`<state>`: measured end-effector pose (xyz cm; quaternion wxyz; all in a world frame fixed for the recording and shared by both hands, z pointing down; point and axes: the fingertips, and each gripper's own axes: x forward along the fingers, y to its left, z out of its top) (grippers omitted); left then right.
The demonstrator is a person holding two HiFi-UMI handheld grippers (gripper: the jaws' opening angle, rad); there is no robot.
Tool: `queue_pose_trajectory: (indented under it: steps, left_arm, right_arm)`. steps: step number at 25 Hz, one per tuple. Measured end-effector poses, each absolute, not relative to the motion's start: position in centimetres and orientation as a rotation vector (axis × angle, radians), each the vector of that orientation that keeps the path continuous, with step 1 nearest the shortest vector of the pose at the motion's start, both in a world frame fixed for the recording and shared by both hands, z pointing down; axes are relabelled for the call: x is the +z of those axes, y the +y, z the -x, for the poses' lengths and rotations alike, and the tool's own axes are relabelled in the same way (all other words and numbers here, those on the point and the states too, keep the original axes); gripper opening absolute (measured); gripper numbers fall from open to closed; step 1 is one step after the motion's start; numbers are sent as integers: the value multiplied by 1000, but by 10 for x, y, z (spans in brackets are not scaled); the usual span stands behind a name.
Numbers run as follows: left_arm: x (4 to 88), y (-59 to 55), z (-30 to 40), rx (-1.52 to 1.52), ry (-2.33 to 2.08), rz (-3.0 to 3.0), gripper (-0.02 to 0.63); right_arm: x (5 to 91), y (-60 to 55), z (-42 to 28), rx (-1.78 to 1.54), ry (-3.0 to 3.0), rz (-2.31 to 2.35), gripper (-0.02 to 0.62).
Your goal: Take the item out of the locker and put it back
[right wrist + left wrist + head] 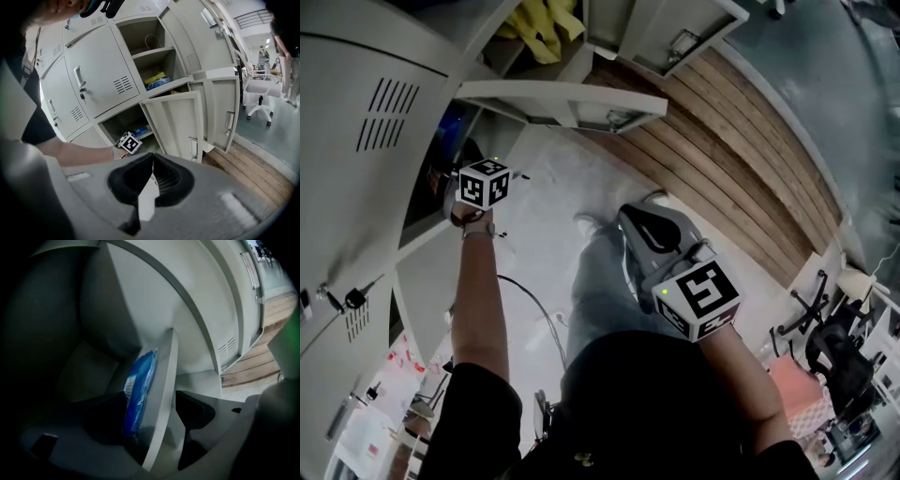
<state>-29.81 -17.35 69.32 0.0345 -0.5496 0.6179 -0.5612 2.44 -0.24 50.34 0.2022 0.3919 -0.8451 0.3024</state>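
Observation:
A flat blue packet (139, 387) lies on the shelf (164, 394) inside the dark lower locker compartment; in the right gripper view the blue packet (140, 131) shows at the back of that shelf. My left gripper (150, 401) is inside the compartment, open. Its jaws stand on either side of the shelf's edge, with the packet close beside one jaw and not gripped. From the head view, my left gripper (478, 176) reaches into the locker opening with its fingertips hidden. My right gripper (639, 223) hangs shut and empty near my body, and its jaws (153, 157) meet at the tips.
The compartment's door (572, 99) stands open above my left arm. An upper open compartment holds yellow items (157, 77). Shut locker doors (101, 75) are to the left. A wooden floor strip (741, 141) runs along the lockers. Office chairs (260, 91) stand to the right.

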Motion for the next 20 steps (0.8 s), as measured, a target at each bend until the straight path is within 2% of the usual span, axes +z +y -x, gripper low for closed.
queue_pose_trajectory:
  steps: [10, 14, 18, 20]
  left_arm:
    - [699, -158, 285, -1720, 1873, 1706, 339]
    - [697, -152, 280, -1713, 1870, 1709, 312]
    - [684, -149, 282, -1668, 1924, 1688, 182]
    - [681, -148, 282, -1661, 1931, 1689, 158]
  right_arm:
    - [503, -1, -18, 850, -2363, -1090, -2]
    - [501, 0, -17, 850, -2364, -1093, -2]
    - [498, -1, -17, 852, -2369, -1101, -2]
    - [497, -1, -17, 853, -2370, -1102, -2]
